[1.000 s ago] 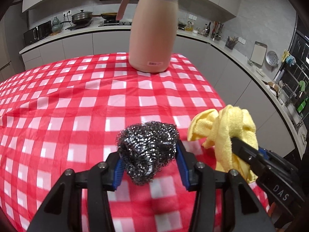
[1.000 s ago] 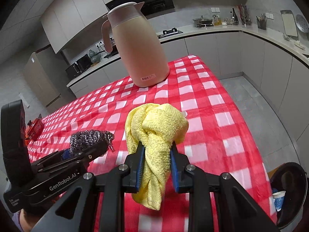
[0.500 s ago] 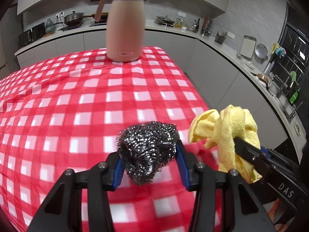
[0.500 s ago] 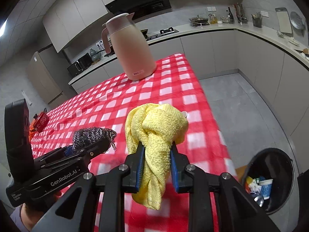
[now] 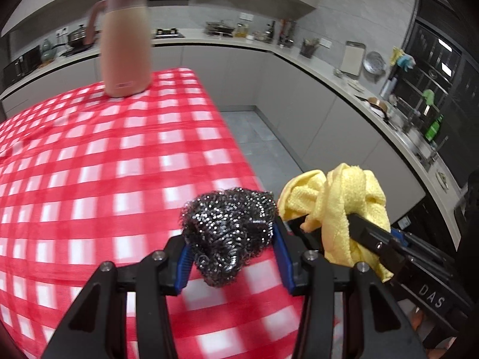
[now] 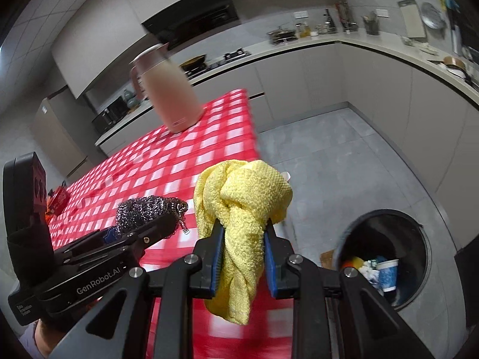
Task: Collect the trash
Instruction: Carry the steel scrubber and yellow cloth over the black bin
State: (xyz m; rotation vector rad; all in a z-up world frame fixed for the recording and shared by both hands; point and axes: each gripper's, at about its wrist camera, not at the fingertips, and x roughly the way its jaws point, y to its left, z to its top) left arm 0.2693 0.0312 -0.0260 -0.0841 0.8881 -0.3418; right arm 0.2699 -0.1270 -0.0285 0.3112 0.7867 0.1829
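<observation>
Steel wool point(image 5: 229, 234) sits clamped between the blue pads of the left gripper point(image 5: 232, 258), above the red checked tablecloth point(image 5: 89, 179). Beside it, the right gripper point(image 6: 241, 257) squeezes a knotted yellow cloth point(image 6: 242, 206), near the black trash bin point(image 6: 419, 239) on the floor.

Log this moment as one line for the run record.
left gripper: shut on steel scourer | right gripper: shut on yellow cloth | both held above checkered table edge | bin: on floor, open, holding trash
</observation>
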